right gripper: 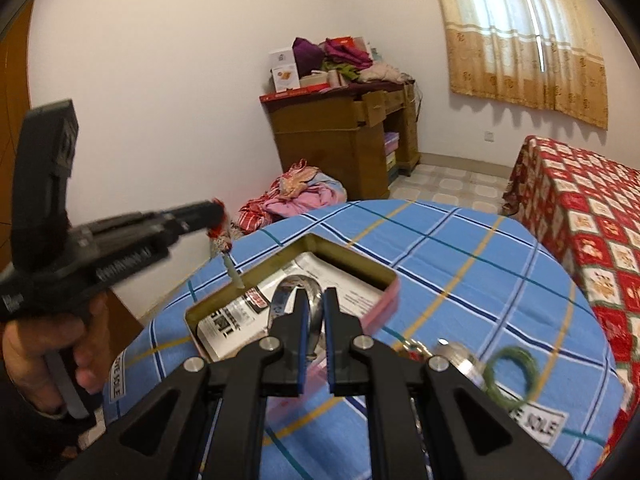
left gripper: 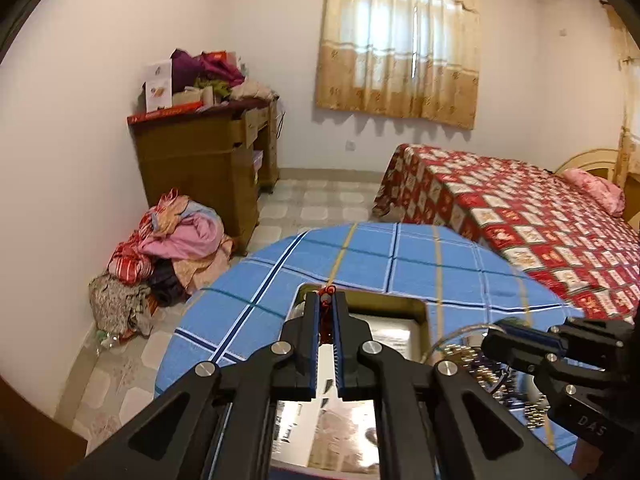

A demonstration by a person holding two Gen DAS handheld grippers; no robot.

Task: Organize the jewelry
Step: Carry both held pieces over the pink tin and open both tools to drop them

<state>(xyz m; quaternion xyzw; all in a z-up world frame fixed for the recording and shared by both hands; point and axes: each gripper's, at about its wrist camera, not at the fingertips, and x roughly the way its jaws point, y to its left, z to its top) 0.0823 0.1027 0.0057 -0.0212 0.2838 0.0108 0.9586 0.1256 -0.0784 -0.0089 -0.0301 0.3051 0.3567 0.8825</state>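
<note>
An open pink tin box (right gripper: 390,294) with a gold inside and printed paper in it sits on the blue checked tablecloth (right gripper: 460,264). My left gripper (left gripper: 327,300) is shut on a red cord ornament (left gripper: 329,290). In the right wrist view the left gripper (right gripper: 216,216) is at the left, and the ornament's tassel and pale green pendant (right gripper: 234,274) hang over the box's near corner. My right gripper (right gripper: 314,294) is shut on a silver bangle (right gripper: 294,286) above the box. In the left wrist view the right gripper (left gripper: 498,340) comes in from the right.
A green bangle (right gripper: 510,376) and a silver piece (right gripper: 454,350) lie on the cloth right of the box, with beaded jewelry (left gripper: 474,362) nearby. A hand (right gripper: 40,344) holds the left gripper. Past the table are a bed (left gripper: 520,216), a wooden desk (left gripper: 208,152) and a clothes pile (left gripper: 168,248).
</note>
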